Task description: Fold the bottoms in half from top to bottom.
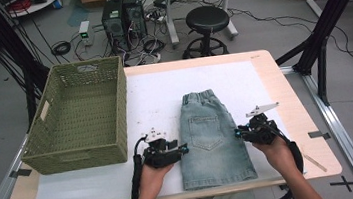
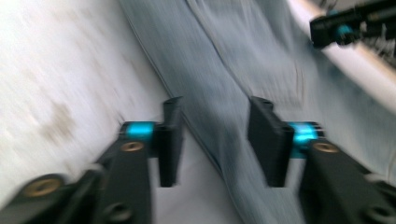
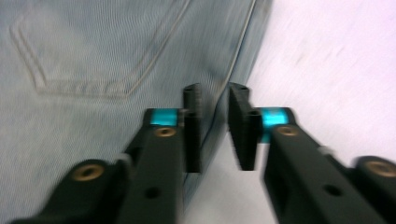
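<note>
Both hands flank my folded light-blue denim shorts (image 1: pixel 212 138): left gripper (image 1: pixel 184 149) released, right gripper (image 1: pixel 237 133) parted, straddling the edge, ungripped. Step: grasping edges. Next: clamp both.

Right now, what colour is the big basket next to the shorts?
The basket is olive green and woven. It shows best in the high view.

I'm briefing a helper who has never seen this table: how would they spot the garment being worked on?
Start at the wooden table covered by a white sheet, with a green woven basket at its left. Right of the basket, between the left gripper and the right gripper, lie the denim shorts. They are the one cloth item: pale blue, folded narrow, elastic waistband at the far end, back pocket up.
</note>
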Available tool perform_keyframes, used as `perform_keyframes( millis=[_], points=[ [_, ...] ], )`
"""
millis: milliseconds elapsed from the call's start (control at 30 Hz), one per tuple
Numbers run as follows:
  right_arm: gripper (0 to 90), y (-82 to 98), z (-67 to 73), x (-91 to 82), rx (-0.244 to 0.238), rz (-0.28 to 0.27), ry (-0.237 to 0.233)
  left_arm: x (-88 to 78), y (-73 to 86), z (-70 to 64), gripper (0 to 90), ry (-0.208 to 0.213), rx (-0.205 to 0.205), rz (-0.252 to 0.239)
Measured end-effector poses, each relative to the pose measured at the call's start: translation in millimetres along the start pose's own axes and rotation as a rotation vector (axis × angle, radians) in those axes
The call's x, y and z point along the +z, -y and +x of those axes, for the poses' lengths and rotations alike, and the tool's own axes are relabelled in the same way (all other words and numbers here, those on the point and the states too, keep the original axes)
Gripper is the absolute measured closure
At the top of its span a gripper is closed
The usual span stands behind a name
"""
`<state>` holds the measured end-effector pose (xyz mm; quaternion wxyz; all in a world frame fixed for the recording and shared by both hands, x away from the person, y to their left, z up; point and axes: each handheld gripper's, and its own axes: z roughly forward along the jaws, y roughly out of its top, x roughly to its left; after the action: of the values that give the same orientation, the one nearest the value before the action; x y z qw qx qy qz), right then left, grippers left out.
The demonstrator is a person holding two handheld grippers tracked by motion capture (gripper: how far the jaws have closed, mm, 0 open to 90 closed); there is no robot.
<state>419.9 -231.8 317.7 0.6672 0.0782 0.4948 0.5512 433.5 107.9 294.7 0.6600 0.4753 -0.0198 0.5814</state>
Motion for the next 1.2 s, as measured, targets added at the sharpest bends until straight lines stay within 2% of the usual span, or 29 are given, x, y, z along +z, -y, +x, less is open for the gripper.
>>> perform_keyframes(
  millis=[67,100,167,233,333,400,467,500,567,700,733,800,933,1067,1200],
  points=[
    [61.7,-7.4,-3.2,-2.9,0.016,-0.040,0.001,3.7,-12.4,4.8,42.5,-0.013,0.020,-0.036],
    [57.5,-11.7,-4.5,-3.0,0.023,-0.054,0.004,7.8,-20.6,7.9,40.1,-0.006,0.026,-0.063],
    [53.0,-20.3,-7.9,-0.6,0.029,-0.074,0.008,14.8,-30.0,11.2,38.7,-0.008,0.037,-0.103],
    [49.7,-28.0,-11.2,5.5,0.037,-0.069,0.013,26.2,-39.8,15.1,33.9,-0.018,0.031,-0.095],
    [49.2,-35.5,-14.2,18.9,0.052,-0.050,0.004,45.6,-46.9,21.5,33.2,-0.033,0.007,-0.055],
    [50.0,-37.9,-16.3,30.7,0.058,-0.013,0.010,57.3,-44.6,25.5,33.3,-0.007,-0.001,-0.022],
    [51.8,-38.3,-19.5,42.5,0.064,0.033,0.016,66.5,-39.6,26.4,39.9,0.003,0.005,0.016],
    [55.5,-38.0,-21.3,48.4,0.066,0.057,0.005,67.3,-39.1,26.0,42.6,0.005,0.015,0.014],
    [64.2,-37.7,-21.8,53.2,0.063,0.073,-0.027,66.6,-39.6,24.1,53.8,0.006,0.035,0.020],
    [78.8,-37.8,-23.5,51.3,0.056,0.068,-0.050,66.0,-38.0,17.3,75.6,-0.023,0.076,0.041],
    [80.3,-37.4,-22.8,49.5,0.051,0.066,-0.052,64.6,-37.2,13.6,77.5,-0.038,0.097,0.042],
    [81.7,-36.2,-18.8,44.3,0.029,0.061,-0.047,59.3,-36.4,8.8,79.6,-0.039,0.115,0.056],
    [82.4,-30.4,-7.0,35.6,-0.034,0.061,-0.027,47.7,-28.2,2.4,80.4,-0.017,0.120,0.052],
    [82.4,-17.3,3.8,25.6,-0.062,0.039,-0.033,36.6,-14.6,-3.1,80.4,0.012,0.115,0.036],
    [82.6,-7.0,12.9,16.3,-0.089,0.015,-0.031,31.3,-11.9,-5.0,77.3,0.030,0.112,0.042]
  ],
)
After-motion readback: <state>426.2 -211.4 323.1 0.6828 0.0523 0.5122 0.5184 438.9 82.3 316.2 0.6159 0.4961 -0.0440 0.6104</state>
